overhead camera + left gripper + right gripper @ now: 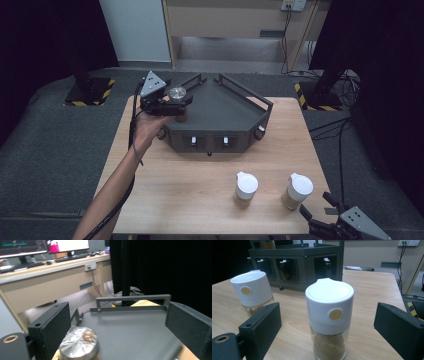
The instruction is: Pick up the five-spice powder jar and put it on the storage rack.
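Left gripper (172, 101) jaws wide, silver-lidded jar (78, 346) loose between them on the rack (235, 112) corner. Right gripper (327, 322) jaws wide around the nearer spice jar (329, 320) on the counter (190, 190). Likely glass: light, rigid, slick. Grip below the cap.

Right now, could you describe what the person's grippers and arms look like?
Both the left gripper and right gripper are black with a grey three-cornered plate on top and flat, rough-surfaced black jaws. A black cable trails along the bare, sleeveless left forearm.
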`<state>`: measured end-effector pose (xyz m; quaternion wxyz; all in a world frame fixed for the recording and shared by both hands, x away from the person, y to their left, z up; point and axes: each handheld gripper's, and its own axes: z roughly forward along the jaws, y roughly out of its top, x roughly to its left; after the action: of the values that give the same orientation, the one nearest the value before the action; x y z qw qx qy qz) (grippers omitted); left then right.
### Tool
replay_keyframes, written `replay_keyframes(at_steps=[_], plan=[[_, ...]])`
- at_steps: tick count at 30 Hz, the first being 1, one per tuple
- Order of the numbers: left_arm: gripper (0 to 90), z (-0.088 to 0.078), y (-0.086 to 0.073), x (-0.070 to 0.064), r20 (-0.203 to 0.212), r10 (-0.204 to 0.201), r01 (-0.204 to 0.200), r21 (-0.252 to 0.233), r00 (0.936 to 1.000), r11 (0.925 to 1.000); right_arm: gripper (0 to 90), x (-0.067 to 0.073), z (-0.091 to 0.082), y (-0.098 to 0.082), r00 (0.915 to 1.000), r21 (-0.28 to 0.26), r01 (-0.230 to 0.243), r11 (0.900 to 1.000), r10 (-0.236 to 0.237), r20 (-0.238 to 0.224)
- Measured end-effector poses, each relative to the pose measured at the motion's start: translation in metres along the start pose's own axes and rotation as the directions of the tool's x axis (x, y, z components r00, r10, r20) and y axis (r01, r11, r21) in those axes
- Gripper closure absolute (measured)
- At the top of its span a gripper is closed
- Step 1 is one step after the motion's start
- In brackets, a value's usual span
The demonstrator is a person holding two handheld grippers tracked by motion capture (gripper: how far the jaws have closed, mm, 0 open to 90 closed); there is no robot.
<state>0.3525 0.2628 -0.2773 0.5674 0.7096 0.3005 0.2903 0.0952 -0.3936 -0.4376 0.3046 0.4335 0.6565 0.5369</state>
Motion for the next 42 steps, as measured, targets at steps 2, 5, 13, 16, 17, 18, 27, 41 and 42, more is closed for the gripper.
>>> replay_keyframes(at_steps=[2,5,13,16,17,18,27,41,42], plan=[[4.8,-0.008,0.000,-0.002,0.025,-0.015,0.015,-0.010,0.9996,0.9998,7.5,0.000,0.000,0.000,1.0000,0.001,0.001,1.000,-0.001,0.000],[4.1,-0.021,0.001,-0.005,0.067,0.000,0.001,-0.013,0.9978,0.9999,7.5,0.001,0.000,0.001,1.0000,0.002,0.003,1.000,-0.003,0.001],[3.2,-0.052,-0.015,-0.014,0.138,0.008,-0.007,-0.012,0.9903,0.9999,7.5,0.001,0.000,0.000,1.0000,0.002,0.002,1.000,-0.002,0.001],[3.2,-0.066,-0.028,-0.012,0.161,-0.004,0.005,-0.007,0.9870,1.0000,7.4,0.001,0.000,0.001,1.0000,0.002,0.004,1.000,-0.004,0.000],[3.2,-0.070,-0.032,-0.012,0.163,-0.005,0.006,-0.006,0.9866,1.0000,7.4,0.001,0.000,0.001,1.0000,0.003,0.004,1.000,-0.004,0.001],[3.3,-0.075,-0.036,-0.012,0.166,-0.002,0.003,-0.005,0.9861,1.0000,7.5,0.001,0.000,0.001,1.0000,0.003,0.004,1.000,-0.004,0.001],[3.3,-0.109,-0.076,-0.013,0.195,-0.020,0.027,-0.031,0.9807,0.9991,7.5,0.002,0.000,0.001,1.0000,0.006,0.006,1.000,-0.006,0.002],[3.3,-0.140,-0.137,-0.024,0.180,-0.074,0.079,-0.016,0.9808,0.9968,7.5,0.002,0.001,0.002,1.0000,0.009,0.006,1.000,-0.006,0.003],[3.3,-0.142,-0.144,-0.026,0.173,-0.080,0.085,-0.019,0.9817,0.9962,7.5,0.002,0.001,0.002,1.0000,0.009,0.007,1.000,-0.007,0.004]])
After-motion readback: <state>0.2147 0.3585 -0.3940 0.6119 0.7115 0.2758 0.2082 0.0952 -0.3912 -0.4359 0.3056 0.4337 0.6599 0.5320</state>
